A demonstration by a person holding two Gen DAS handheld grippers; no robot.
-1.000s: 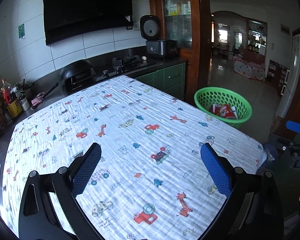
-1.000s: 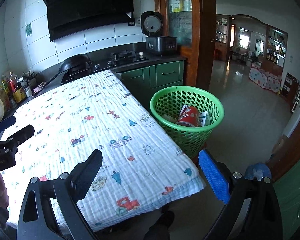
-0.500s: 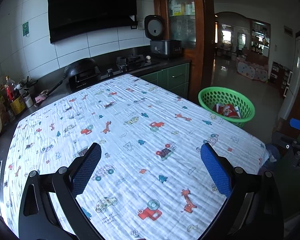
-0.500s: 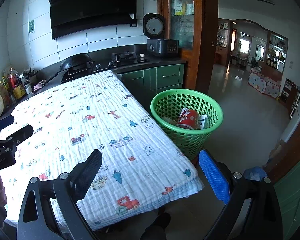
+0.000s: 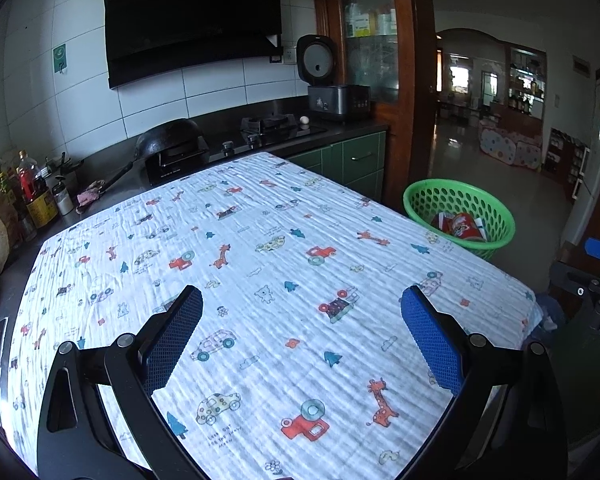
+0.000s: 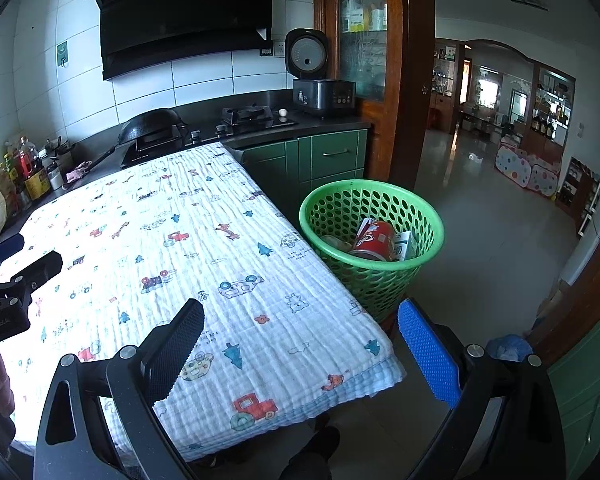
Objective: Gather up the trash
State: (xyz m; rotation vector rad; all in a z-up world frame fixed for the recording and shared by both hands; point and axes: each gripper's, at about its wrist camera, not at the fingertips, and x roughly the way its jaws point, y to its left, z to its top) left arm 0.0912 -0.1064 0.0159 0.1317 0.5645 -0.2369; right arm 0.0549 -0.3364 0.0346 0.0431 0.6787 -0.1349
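— Kitchen tiles, a black range hood (image 5: 192,16) and a dark counter with a wok (image 5: 168,142) close off the far side. What does the left wrist view add?

— It looks across nearly the whole table (image 5: 260,260), covered by a white cloth printed with cars and giraffes. The left tongs (image 5: 300,312) stand wide open over the cloth with nothing between them. At 3 o'clock, part of the right tongs juts in past the table edge.

— And the trash?

— It lies in a green basket (image 5: 496,240) at about 2 o'clock, past the table's far right corner. Only a red can (image 5: 462,224) and scraps of packaging peek over the rim from there.

— Does the right wrist view show more?

— Yes. The basket (image 6: 380,276) stands on the floor just beside the table's (image 6: 204,248) right edge, at 12 o'clock. Inside, the red can (image 6: 374,238) leans tilted, with a pale carton (image 6: 404,245) beside it. The right tongs (image 6: 300,324) are also spread wide and hold nothing, one finger over the cloth, the other over the floor. The left tongs (image 6: 10,280) show at 9 o'clock.
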